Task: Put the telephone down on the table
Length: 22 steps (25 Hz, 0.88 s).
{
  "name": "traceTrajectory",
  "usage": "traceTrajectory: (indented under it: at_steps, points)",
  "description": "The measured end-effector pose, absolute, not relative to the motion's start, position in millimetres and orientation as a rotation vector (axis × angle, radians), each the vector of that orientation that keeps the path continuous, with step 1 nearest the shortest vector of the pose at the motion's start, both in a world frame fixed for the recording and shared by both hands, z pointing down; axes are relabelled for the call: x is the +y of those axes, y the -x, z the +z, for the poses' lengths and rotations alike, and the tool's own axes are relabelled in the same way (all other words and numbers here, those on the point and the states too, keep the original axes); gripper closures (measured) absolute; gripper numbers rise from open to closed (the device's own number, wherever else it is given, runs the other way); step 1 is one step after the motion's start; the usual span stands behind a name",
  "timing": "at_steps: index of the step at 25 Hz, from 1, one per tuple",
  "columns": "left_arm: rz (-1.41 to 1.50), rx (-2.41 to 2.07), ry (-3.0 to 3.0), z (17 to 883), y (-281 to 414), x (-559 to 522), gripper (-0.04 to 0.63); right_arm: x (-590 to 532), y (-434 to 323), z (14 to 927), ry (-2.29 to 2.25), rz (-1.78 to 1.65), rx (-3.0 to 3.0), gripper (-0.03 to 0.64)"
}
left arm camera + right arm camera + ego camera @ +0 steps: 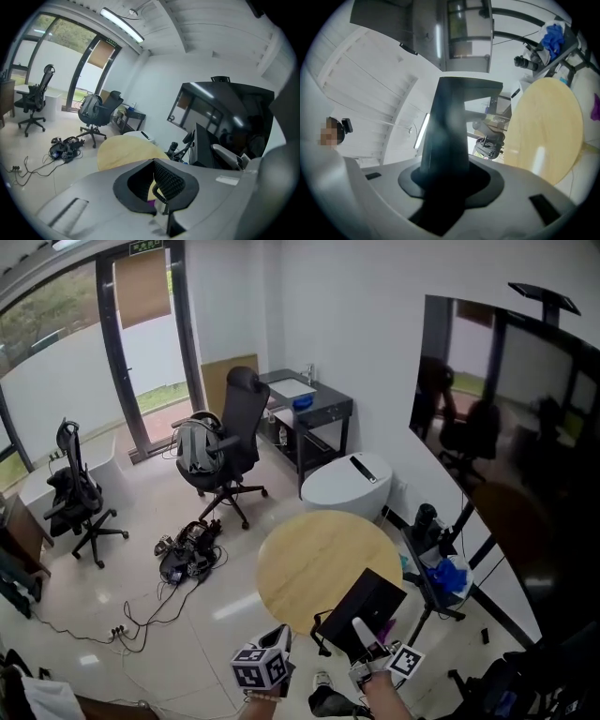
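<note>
The right hand-held gripper (367,648) is partly closed and clamped on the telephone (375,604), a dark slab whose long axis runs straight out from its jaws. The round worktop (309,563) lies just ahead and slightly left. The left hand-held gripper (265,664), alongside, holds nothing; its jaw gap is unclear.

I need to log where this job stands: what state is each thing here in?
Black flat telephone: held in the air by the table's near edge, not set down.
Right tongs: shut on the telephone.
Left tongs: open or shut unclear.
Round wooden table: upright, top bare.
Large wall screen: dark, showing only reflections.
</note>
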State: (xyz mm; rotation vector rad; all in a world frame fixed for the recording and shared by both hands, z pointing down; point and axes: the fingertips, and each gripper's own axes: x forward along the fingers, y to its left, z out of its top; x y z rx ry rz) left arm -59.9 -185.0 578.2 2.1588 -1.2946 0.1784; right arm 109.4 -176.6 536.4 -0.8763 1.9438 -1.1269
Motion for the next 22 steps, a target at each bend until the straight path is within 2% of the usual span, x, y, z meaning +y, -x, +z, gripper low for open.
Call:
traceTrajectory:
  at_steps: [10, 22]
  points:
    - [0.172, -1.380, -2.091, 583.6, 55.5, -266.5, 0.606, -285.0, -117.5, 556.0, 0.749, -1.229, 2.107, 0.449]
    - [0.226, -1.403, -2.021, 609.4, 42.6, -281.8, 0.606, -373.8, -105.6, 665.0, 0.648, -1.494, 2.267, 0.449]
